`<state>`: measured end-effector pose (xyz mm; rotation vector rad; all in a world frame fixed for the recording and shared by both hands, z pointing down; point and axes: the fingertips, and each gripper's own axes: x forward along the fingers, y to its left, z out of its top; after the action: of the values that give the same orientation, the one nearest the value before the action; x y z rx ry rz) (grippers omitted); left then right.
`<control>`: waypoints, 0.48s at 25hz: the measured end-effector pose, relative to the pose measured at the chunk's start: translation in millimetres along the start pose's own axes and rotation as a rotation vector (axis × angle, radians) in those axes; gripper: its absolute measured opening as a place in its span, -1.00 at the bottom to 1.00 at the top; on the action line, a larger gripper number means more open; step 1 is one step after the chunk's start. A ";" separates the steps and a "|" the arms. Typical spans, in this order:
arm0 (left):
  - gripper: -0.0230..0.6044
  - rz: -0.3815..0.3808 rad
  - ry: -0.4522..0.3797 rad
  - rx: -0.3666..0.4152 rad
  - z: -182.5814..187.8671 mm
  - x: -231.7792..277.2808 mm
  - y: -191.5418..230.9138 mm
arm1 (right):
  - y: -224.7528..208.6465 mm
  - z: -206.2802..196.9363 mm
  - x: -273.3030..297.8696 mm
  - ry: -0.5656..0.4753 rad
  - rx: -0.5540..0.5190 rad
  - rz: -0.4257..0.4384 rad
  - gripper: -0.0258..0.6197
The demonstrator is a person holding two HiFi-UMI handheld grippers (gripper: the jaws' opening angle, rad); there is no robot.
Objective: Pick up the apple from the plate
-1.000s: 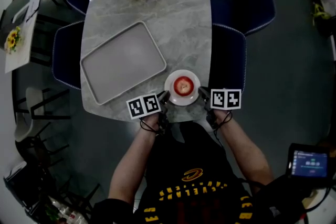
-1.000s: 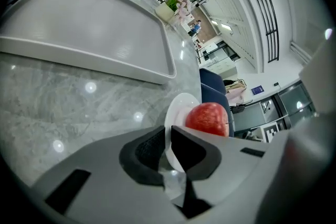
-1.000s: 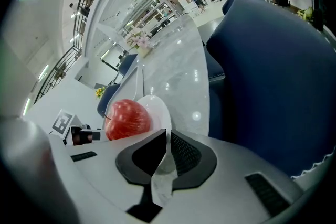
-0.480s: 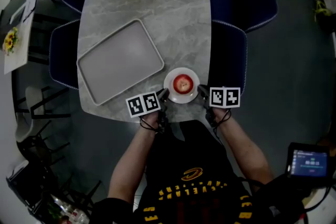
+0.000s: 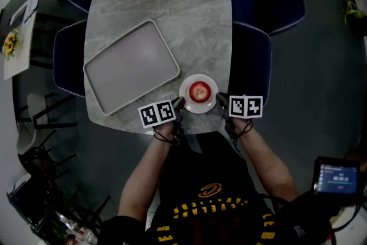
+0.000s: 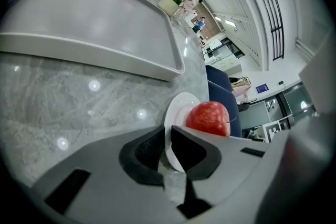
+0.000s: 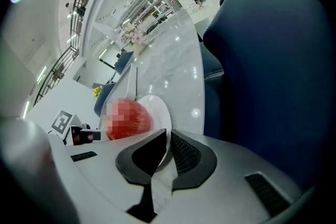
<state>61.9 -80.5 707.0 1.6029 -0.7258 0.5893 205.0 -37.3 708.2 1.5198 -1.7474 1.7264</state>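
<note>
Little has moved in the last second: the left claw [image 5: 179, 102] and right claw [image 5: 219, 99] stay pinched on opposite rims of the plate [image 5: 198, 78] at the surface's [image 5: 189, 20] near edge, so the apple [image 5: 199, 90] resting on it seems ungrasped.

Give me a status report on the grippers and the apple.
Left gripper shut on plate rim, right gripper shut on the opposite rim. Apple sits on plate, ungrasped. Nothing blocking; tray lies apart, left of plate.
</note>
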 end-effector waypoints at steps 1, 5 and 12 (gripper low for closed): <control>-0.80 0.000 0.001 0.000 -0.6 0.2 0.6 | 0.1 -0.2 0.0 -0.001 -0.001 0.001 -0.81; -0.80 -0.003 0.002 0.001 -0.6 0.3 1.1 | 1.0 0.2 -0.3 -0.003 -0.003 0.002 -0.81; -0.80 -0.006 -0.004 0.015 0.4 2.7 1.4 | -1.1 0.5 2.3 -0.008 -0.003 0.003 -0.81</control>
<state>62.8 -81.3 709.9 1.6202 -0.7214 0.5885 205.1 -38.5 710.4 1.5255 -1.7556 1.7206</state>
